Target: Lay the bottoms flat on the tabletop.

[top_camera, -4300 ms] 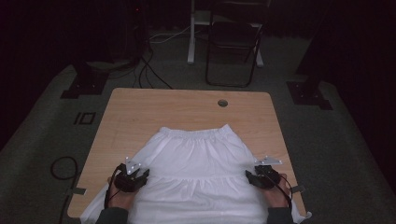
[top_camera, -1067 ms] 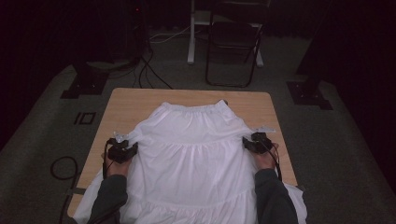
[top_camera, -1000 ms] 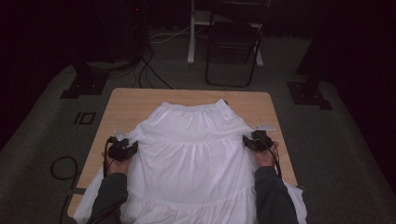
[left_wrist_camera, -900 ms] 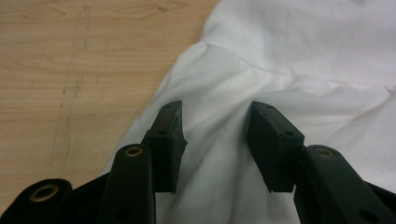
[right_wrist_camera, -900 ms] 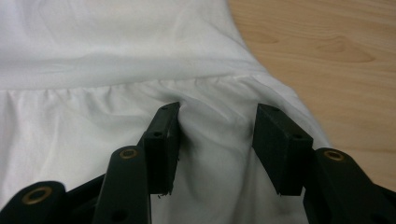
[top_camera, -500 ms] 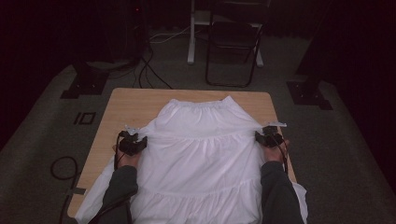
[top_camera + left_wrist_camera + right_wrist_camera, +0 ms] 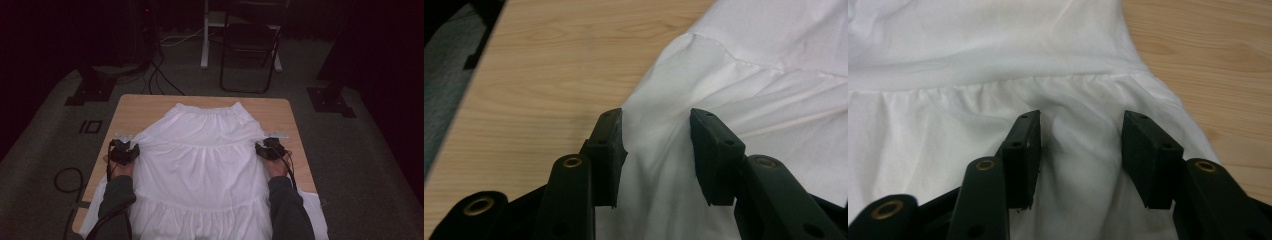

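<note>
My left gripper (image 7: 656,150) has its jaws apart with a soft bump of the white skirt (image 7: 205,170) between them, not pinched. They have just closed a bit. My right gripper (image 7: 1080,155) just opened more. The skirt lies flat on the wooden table (image 7: 145,107). I think closing now could bunch it into a wrinkle

No words, labels, brands or numbers can be read anywhere, on the cloth, the table or the grippers' jaws.
</note>
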`<state>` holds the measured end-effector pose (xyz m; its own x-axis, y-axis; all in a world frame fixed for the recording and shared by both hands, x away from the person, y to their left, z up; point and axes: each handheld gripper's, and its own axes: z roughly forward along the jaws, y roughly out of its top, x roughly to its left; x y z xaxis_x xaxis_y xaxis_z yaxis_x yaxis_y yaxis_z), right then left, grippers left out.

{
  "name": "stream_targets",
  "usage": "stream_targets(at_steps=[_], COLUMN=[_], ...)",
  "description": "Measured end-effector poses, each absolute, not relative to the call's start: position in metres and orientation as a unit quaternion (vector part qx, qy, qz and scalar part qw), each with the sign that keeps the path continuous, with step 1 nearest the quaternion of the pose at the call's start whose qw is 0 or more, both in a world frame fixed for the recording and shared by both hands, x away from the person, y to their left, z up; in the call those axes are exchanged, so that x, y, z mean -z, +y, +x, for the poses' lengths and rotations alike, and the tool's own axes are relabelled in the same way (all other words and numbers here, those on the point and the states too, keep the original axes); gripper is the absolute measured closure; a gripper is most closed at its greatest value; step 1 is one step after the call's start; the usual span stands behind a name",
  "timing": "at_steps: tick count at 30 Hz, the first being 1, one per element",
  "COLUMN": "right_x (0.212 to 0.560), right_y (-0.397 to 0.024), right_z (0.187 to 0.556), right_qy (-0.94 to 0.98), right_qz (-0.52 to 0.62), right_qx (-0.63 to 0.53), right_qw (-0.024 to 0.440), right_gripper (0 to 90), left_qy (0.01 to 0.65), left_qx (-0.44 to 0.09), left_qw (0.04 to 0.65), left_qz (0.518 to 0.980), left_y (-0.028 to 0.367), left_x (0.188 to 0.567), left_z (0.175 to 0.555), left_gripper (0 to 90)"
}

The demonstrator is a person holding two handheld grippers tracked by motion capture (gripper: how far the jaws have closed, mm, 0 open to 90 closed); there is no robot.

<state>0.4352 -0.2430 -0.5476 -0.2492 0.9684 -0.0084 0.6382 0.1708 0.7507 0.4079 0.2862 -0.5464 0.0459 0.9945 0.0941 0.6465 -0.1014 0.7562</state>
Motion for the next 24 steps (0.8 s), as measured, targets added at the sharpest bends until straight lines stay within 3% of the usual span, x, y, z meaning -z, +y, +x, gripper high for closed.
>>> stream_targets(at_steps=[6, 15, 24], right_x=[0.546, 0.518, 0.506], right_y=[-0.229, -0.238, -0.238], right_z=[0.435, 0.407, 0.367], right_qy=[0.736, 0.75, 0.772], right_qz=[0.543, 0.522, 0.481], right_qx=[-0.321, -0.32, -0.335], right_qw=[0.247, 0.251, 0.247], right_gripper=[48.0, 47.9, 49.2], left_qy=[0.635, 0.561, 0.545], left_qx=[-0.294, -0.282, -0.266], left_qw=[0.287, 0.299, 0.321], left_qz=[0.654, 0.719, 0.727], left_y=[0.295, 0.271, 0.268], left_x=[0.546, 0.533, 0.52], left_z=[0.41, 0.379, 0.344], left_gripper=[57.7, 50.7, 50.0])
